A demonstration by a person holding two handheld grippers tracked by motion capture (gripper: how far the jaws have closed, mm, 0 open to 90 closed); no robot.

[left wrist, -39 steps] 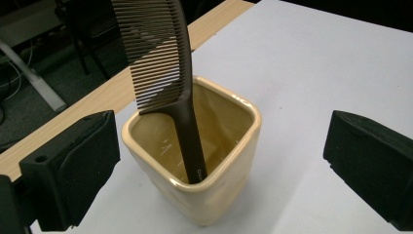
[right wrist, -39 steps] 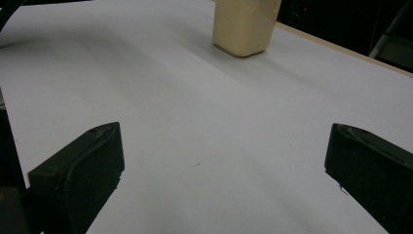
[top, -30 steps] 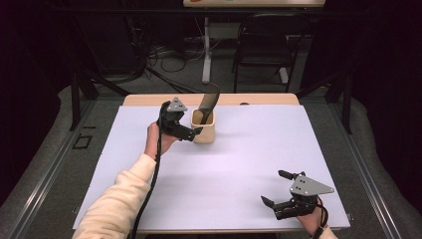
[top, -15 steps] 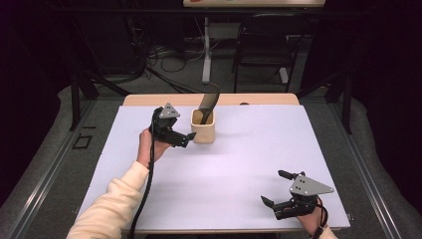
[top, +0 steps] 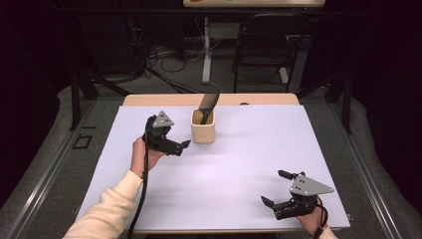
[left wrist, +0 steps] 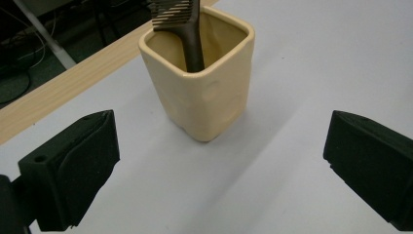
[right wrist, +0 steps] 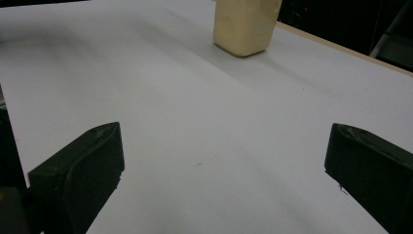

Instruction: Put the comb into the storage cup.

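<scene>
Standing in the cup [top: 203, 131], the comb [top: 208, 105] looks already placed; left gripper [top: 180, 148] and right gripper [top: 272, 192] are wide, empty.

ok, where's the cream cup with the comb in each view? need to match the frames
High view: cream cup stands at upper centre of the white mat, right of the left gripper.
Left gripper view: the cup is top centre, beyond the open jaws, with the dark comb standing in it.
Right gripper view: its lower body is at the top edge, right of centre, rim cut off.
Shared landmark: the wooden table edge behind the cup.
</scene>
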